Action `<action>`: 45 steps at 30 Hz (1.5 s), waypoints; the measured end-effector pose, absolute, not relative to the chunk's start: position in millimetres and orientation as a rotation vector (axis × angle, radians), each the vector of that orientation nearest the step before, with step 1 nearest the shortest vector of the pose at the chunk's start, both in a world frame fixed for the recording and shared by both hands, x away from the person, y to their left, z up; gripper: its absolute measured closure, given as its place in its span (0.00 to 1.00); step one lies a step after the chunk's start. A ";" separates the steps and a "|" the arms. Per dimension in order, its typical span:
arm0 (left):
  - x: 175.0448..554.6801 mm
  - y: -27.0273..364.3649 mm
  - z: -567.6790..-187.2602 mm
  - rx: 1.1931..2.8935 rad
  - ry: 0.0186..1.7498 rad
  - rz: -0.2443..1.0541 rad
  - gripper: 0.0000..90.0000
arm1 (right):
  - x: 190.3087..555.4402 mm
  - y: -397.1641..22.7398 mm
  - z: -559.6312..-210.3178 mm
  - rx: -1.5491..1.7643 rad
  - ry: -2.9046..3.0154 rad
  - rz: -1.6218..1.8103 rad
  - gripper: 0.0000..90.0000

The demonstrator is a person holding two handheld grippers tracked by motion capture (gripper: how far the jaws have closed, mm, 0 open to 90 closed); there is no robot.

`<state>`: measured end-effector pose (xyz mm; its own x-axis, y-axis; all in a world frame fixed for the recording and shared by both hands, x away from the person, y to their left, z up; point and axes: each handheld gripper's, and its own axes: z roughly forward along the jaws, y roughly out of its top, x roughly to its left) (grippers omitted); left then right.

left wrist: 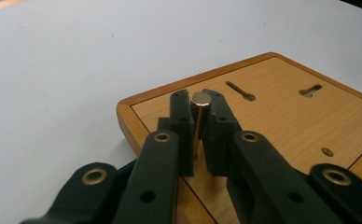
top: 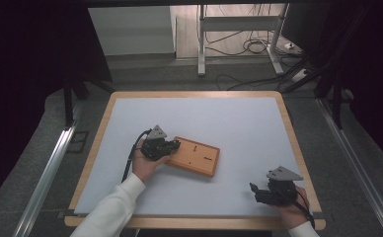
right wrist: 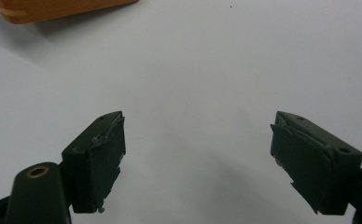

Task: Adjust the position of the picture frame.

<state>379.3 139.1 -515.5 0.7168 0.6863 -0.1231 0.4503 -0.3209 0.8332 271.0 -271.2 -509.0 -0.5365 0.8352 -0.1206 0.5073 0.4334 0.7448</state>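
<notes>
**Brass pin gripped over the wooden board**

On my left, the left gripper sits at the near-left corner of the flat rectangular wooden board with a raised rim, which lies on the white table mat a little left of centre. In the left gripper view, its jaws are clamped on a short brass-coloured cylindrical pin, standing nearly upright over the board's corner. I see two keyhole-shaped slots cut into the board's face farther on, and a small round brass insert towards its right edge. Nothing lies between the pin and the slots.

On my right, the right gripper rests near the table's front edge, well apart from the board. Its jaws stand wide apart with bare mat between them; a corner of the board shows at the top left of the right gripper view.
</notes>
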 end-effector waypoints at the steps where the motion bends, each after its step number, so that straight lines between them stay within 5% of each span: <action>1: 379.3 139.1 -515.5 1.973 0.870 0.313 0.94 | 271.0 -271.2 -509.0 1.131 2.212 0.912 0.20; 25: 382.3 141.9 -530.5 2.028 0.889 0.318 0.92 | 270.1 -269.0 -507.7 1.128 2.205 0.917 0.20; 34: 370.4 150.2 -522.7 2.020 0.969 0.383 0.43 | 276.3 -258.5 -502.5 1.110 2.252 0.980 0.32; 41: 346.8 162.3 -516.9 2.044 0.973 0.365 0.34 | 288.4 -246.6 -498.9 1.109 2.271 0.993 0.36; 45: 334.4 169.0 -516.1 2.046 0.964 0.357 0.34 | 304.1 -232.1 -495.1 1.087 2.290 1.002 0.46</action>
